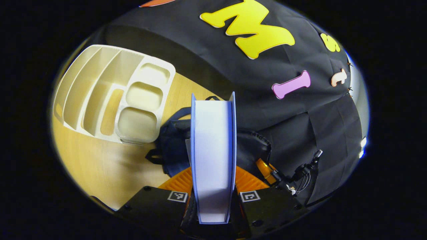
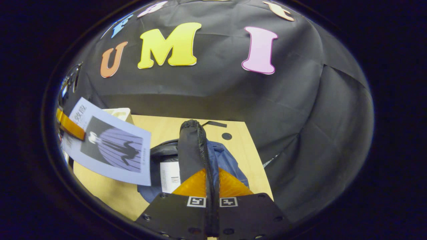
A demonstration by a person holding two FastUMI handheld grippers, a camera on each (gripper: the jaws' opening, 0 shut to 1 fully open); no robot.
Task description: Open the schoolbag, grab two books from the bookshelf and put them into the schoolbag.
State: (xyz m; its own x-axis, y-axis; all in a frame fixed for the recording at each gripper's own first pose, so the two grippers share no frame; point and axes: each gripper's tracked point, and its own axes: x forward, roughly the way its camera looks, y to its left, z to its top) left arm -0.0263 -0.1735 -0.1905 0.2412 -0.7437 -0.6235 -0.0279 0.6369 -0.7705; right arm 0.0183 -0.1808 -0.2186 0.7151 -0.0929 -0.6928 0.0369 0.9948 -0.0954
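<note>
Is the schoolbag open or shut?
Open. The right gripper holds up the schoolbag's flap, and a book lies inside.

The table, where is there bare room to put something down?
Bare wood on the table lies in front of the bookshelf, left of the schoolbag. It is crowded at the bag, where the left gripper holds a book.

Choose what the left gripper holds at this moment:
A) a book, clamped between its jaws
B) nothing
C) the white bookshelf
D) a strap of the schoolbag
A: in the left gripper view, the left gripper has its jaws closed on a book, seen edge-on above the schoolbag.
</note>
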